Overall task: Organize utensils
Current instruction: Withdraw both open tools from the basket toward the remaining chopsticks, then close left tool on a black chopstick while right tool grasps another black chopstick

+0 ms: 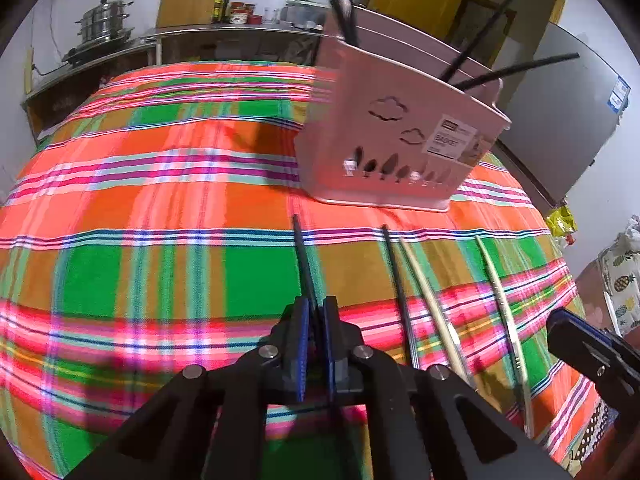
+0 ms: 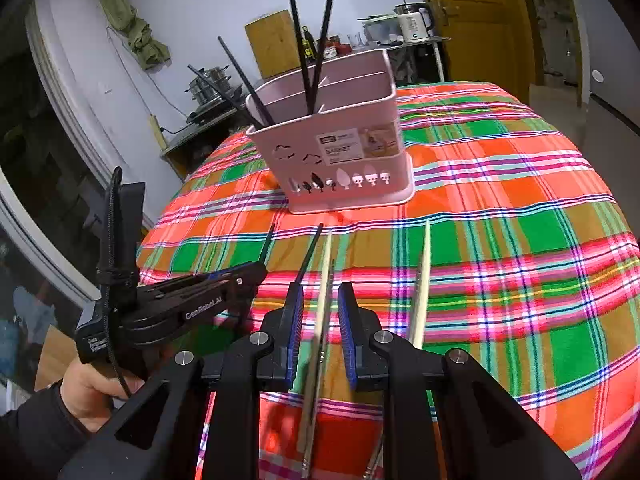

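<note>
A pink divided basket [image 1: 392, 140] [image 2: 340, 152] stands on the plaid tablecloth, with several black chopsticks upright in it. My left gripper [image 1: 316, 308] [image 2: 260, 270] is shut on a black chopstick [image 1: 302, 252] [image 2: 267, 246] that lies low over the cloth, pointing toward the basket. To its right lie a second black chopstick [image 1: 394, 272] [image 2: 308, 256] and two pale chopsticks [image 1: 428, 292] [image 1: 500, 292]. My right gripper [image 2: 318, 304] [image 1: 568, 326] stands open. One pale chopstick [image 2: 324, 292] runs between its blue pads with a gap on both sides. The other pale chopstick [image 2: 422, 280] lies just right of it.
The round table's plaid cloth [image 2: 520, 240] stretches wide to the right of the basket. A person's hand [image 2: 92, 392] holds the left gripper at the table's left edge. Behind are a counter with steel pots [image 1: 104, 24], a kettle [image 2: 416, 22] and a grey fridge [image 1: 560, 120].
</note>
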